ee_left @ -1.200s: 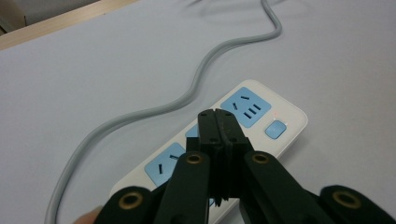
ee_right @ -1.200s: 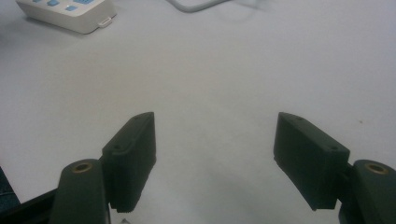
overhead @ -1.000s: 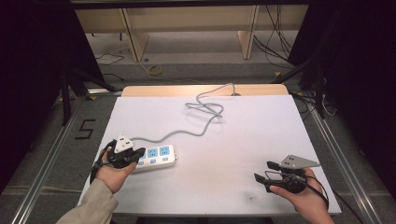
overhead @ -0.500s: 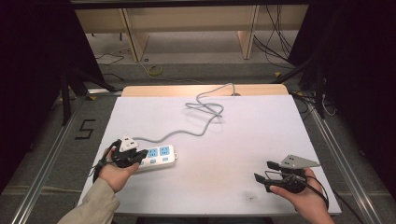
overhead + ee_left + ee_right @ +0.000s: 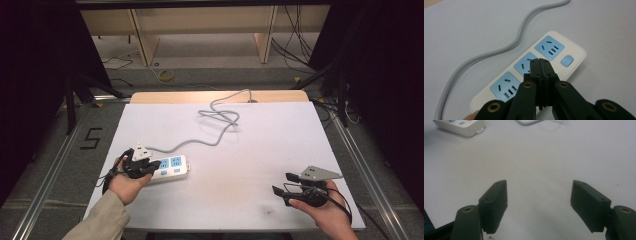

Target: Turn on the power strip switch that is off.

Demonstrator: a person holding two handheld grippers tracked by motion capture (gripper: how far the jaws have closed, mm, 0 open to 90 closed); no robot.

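The left gripper (image 5: 540, 62) hovers over the power strip (image 5: 534, 68) with jaws pressed together, empty; the right gripper (image 5: 539, 202) rests on the surface (image 5: 260, 145), jaws apart.

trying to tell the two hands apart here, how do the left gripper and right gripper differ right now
The left gripper has its fingers shut together; the right gripper has its fingers spread wide with nothing between them. The left one hangs over the power strip, fingertips above the middle blue socket; the right one is over bare white table, away from the strip. Both are hand-held, with black fingers.
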